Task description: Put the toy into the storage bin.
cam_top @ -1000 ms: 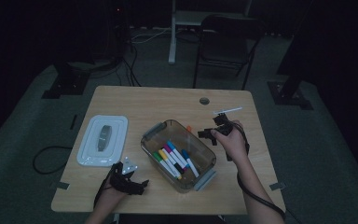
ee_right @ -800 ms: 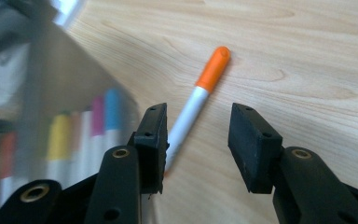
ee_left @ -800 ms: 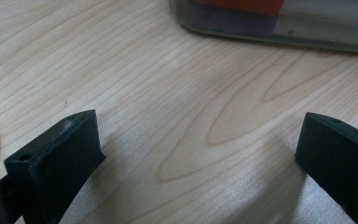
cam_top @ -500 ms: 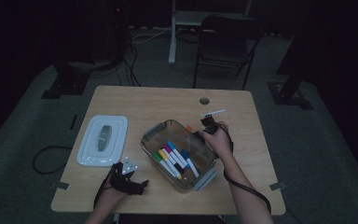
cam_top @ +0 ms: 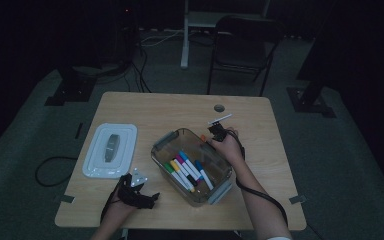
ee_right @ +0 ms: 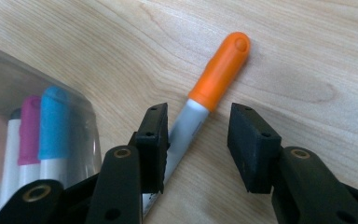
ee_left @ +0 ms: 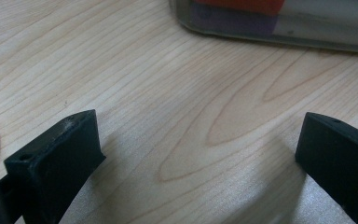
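The table (cam_top: 145, 112) is pale wood with a visible wavy grain and rounded corners. On it stands a clear plastic bin (cam_top: 166, 145), rectangular with rounded walls, holding markers (cam_top: 190, 169) with white barrels and coloured caps. Left of the bin lies its white lid (cam_top: 111, 150), flat and smooth, with a grey handle at its middle. Just beside the bin's far right corner lies the orange marker (ee_right: 216, 77), flat on the wood: a silver-white barrel with a glossy, rounded orange cap. The right gripper (ee_right: 198, 140) has its matte black block jaws to either side of that barrel, just closing in, a gap left on one side. Near the bin's front left corner, the left gripper (ee_left: 196, 149) rests with jaws wide apart over bare wood.
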Motion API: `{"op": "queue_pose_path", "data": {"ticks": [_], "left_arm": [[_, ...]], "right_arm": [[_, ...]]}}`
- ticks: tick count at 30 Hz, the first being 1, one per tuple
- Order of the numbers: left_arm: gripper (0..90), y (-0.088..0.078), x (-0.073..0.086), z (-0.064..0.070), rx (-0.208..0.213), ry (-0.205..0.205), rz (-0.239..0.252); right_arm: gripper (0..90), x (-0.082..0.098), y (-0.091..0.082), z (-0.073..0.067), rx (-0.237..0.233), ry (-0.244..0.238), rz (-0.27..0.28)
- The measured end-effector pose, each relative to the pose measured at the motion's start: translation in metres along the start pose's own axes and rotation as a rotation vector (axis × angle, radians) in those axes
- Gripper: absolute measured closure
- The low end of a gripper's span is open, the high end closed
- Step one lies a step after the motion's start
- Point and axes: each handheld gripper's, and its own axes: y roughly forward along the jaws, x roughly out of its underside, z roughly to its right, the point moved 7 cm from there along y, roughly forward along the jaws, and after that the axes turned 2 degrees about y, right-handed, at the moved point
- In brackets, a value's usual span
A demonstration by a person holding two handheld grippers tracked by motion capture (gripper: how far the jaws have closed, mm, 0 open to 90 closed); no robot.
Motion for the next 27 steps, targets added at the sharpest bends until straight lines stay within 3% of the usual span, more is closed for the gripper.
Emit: {"op": "queue_pose_path", "data": {"ticks": [3, 8, 12, 14, 20, 27], "left_arm": [[0.7, 0.0, 0.0, 0.0, 0.0, 0.0, 0.0], [0.7, 0.0, 0.0, 0.0, 0.0, 0.0, -0.001], [0.7, 0.0, 0.0, 0.0, -0.001, 0.0, 0.001], [0.7, 0.0, 0.0, 0.0, -0.001, 0.0, 0.001], [0.7, 0.0, 0.0, 0.0, 0.0, 0.0, -0.001], [0.7, 0.0, 0.0, 0.0, 0.0, 0.0, -0.001]], "right_arm": [[61.1, 0.001, 0.001, 0.002, 0.036, -0.022, -0.021], [74.4, 0.007, -0.002, 0.012, 0.069, 0.019, -0.032], [76.3, 0.011, -0.007, 0.021, 0.09, 0.059, -0.041], [76.4, 0.012, -0.012, 0.024, 0.069, 0.094, -0.032], [76.4, 0.017, -0.042, 0.03, 0.027, 0.154, 0.004], [76.4, 0.02, -0.087, 0.024, 0.015, 0.13, 0.062]]}}
